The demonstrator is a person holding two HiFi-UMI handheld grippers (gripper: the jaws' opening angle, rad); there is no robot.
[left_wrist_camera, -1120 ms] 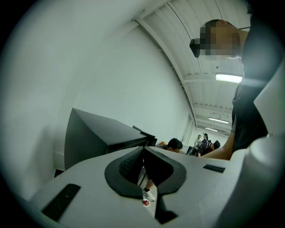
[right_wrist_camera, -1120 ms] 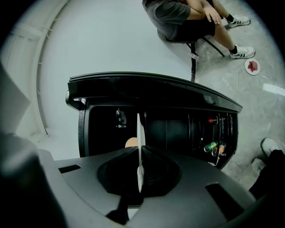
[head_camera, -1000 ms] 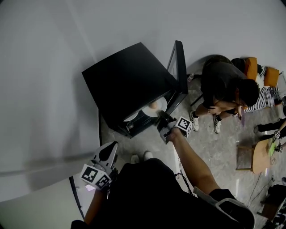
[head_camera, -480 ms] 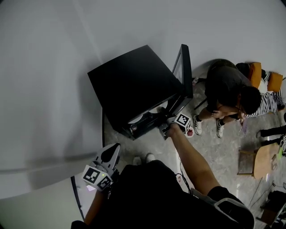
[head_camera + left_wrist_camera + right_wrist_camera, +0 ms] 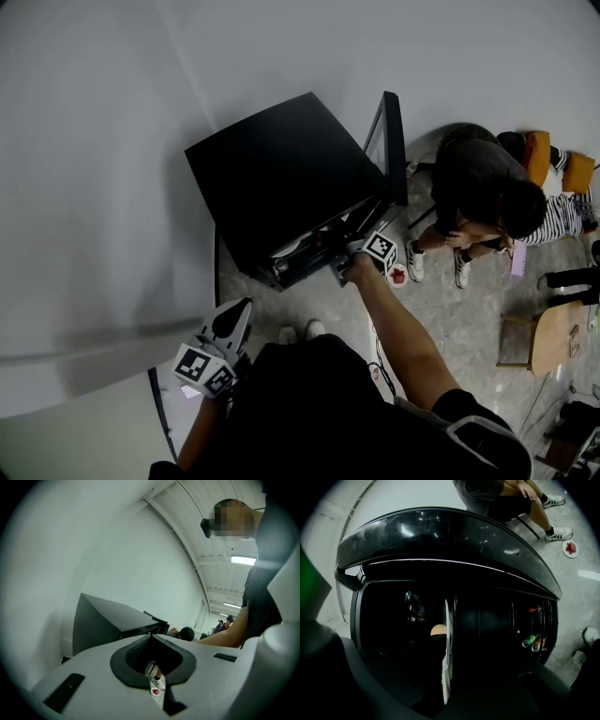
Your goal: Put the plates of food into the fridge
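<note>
The black fridge (image 5: 281,169) is being stood against a pale wall with its door (image 5: 392,150) swung open. Bottles (image 5: 532,641) are being kept in the door rack, their labels too small to be read. Close beside the open door a seated person (image 5: 478,183) is being seen bent forward, and a white disc with a red mark (image 5: 397,276) is lying on the floor by that person's shoes. A wooden stool (image 5: 553,328) is standing well apart at the right.

The plate (image 5: 446,653) is being gripped by its rim between the jaws of the right gripper (image 5: 339,253), which are pressed narrow on it. The plate is being held inside the dark fridge compartment, with a round bun-like piece of food (image 5: 438,630) on it. The left gripper (image 5: 234,314) is being held low beside the person's body, its tips together with nothing between them. Black-and-white square markers are being shown on both grippers' cubes.

Against a second ago, the plate, then plainly seen in front of the opening, is now being hidden almost wholly under the fridge top, the right gripper having been brought up to the opening. The left gripper is being kept where it was.
</note>
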